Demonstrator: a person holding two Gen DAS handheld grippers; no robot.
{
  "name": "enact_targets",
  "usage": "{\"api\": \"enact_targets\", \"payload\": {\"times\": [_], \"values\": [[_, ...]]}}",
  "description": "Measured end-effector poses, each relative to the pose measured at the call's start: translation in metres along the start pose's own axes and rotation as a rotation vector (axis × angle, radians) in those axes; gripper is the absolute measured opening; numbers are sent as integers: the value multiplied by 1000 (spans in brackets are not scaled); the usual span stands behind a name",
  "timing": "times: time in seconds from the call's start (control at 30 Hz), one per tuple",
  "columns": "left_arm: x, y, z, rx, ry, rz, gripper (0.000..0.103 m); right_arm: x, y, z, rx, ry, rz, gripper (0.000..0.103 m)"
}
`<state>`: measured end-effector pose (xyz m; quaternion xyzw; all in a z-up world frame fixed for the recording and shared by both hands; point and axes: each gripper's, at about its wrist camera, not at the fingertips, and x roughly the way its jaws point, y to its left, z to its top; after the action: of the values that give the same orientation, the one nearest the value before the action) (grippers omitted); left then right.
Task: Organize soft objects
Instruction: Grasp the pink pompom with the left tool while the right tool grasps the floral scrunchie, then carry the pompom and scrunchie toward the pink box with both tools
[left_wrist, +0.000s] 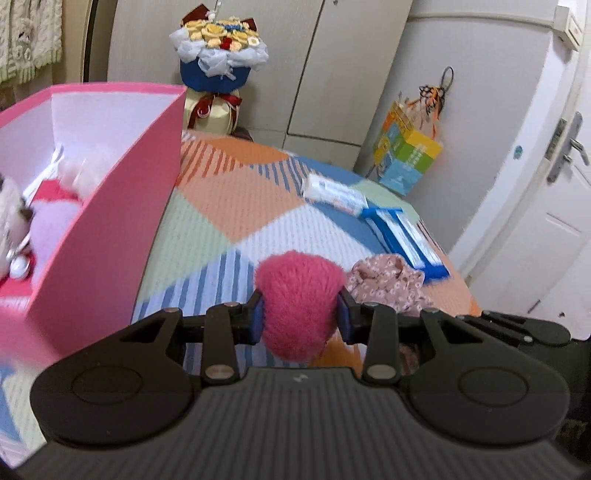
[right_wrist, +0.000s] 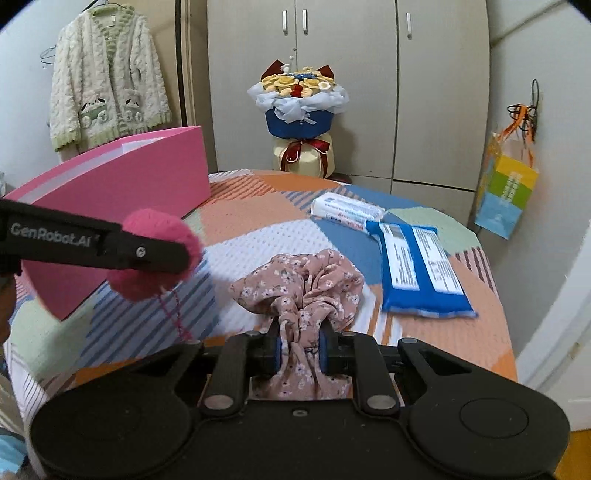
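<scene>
My left gripper (left_wrist: 301, 317) is shut on a fluffy magenta yarn ball (left_wrist: 299, 302), held above the patterned bedspread; from the right wrist view the same yarn ball (right_wrist: 159, 254) hangs beside the pink box (right_wrist: 122, 192) with a thread trailing down. The pink box (left_wrist: 110, 229) stands at the left, open-topped, with plush toys (left_wrist: 44, 206) inside. My right gripper (right_wrist: 300, 350) is shut on a bunched pink floral cloth (right_wrist: 306, 284), whose bulk rests on the bed just ahead of the fingers. The floral cloth (left_wrist: 384, 284) also shows right of the yarn ball.
A blue tissue pack (right_wrist: 421, 266) and a white wipes pack (right_wrist: 347, 208) lie on the bed at the right. A flower bouquet (right_wrist: 299, 114) stands before the wardrobe. A knitted cardigan (right_wrist: 107, 74) hangs at the back left, and a coloured bag (right_wrist: 506, 192) on the right wall.
</scene>
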<state>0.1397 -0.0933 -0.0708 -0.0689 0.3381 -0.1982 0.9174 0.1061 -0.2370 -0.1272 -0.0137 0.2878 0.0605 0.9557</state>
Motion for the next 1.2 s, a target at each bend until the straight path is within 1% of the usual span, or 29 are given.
{"api": "enact_targets", "payload": {"times": [0.13,0.23,0.33,0.37,0.47,0.57,0.73,0.8,0.93,1.03,1.2], "values": [[-14,5,-13,2,44,-6,37,-20,11,-9,2,-3,-9,21],[-22,13,-18,-14,89,-14,37,-34,20,-12,-26,-10,-23,21],[-33,19,-20,14,111,-4,37,-51,27,-13,-59,-7,1,21],[-38,21,-21,22,110,2,37,-55,28,-12,-59,0,14,21],[-62,35,-24,3,88,4,37,-66,32,-10,-50,22,49,21],[-79,49,-24,-13,91,6,37,-78,39,-5,-39,36,98,21],[-102,68,-18,-33,102,21,37,-91,51,8,-39,88,168,21],[-111,74,-15,-38,104,9,37,-94,56,15,-46,102,194,21],[-124,82,-7,-18,110,-32,37,-101,70,33,-75,107,239,21],[-135,86,2,2,97,-29,37,-104,81,45,-93,104,278,21],[-142,99,22,19,82,-40,37,-101,99,65,-115,94,329,21]]}}
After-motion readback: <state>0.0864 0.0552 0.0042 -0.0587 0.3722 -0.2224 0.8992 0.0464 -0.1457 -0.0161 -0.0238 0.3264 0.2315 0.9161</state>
